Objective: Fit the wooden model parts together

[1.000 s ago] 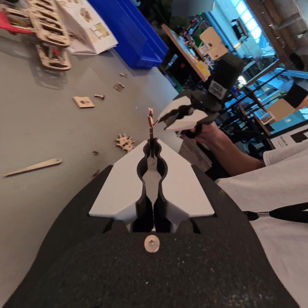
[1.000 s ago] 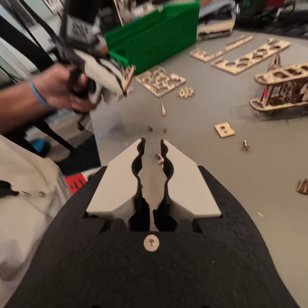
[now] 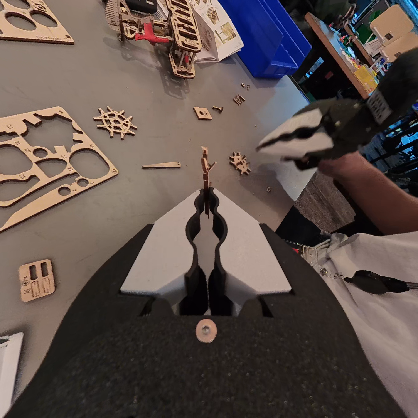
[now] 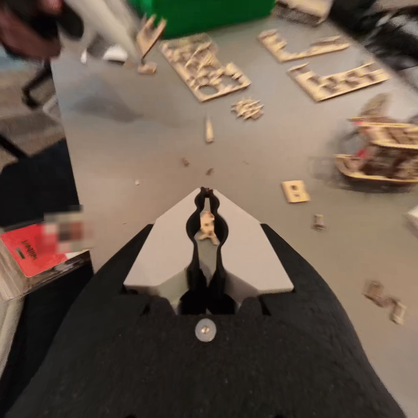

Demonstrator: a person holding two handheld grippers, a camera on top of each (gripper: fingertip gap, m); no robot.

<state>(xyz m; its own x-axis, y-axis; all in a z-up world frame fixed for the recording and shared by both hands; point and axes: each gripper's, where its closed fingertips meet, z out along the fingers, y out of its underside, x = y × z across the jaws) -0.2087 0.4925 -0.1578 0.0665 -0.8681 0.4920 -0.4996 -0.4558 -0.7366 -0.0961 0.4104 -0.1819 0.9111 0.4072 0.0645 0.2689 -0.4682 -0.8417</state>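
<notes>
Wooden strip (image 3: pixel 205 167) stands pinched in the left gripper (image 3: pixel 205 192), while the right gripper (image 4: pixel 205 191), tips closed seemingly empty, must fetch its mate.

Workshop or maker-lab setting is indicated: grey worktable (image 3: pixel 67 226) strewn with laser-cut wooden sheets (image 3: pixel 45 158), a half-built wooden model (image 3: pixel 172 34), blue storage bin (image 3: pixel 267 38), green bin (image 4: pixel 214 15). Further cluttered benches (image 3: pixel 334 49) are seen behind.
</notes>
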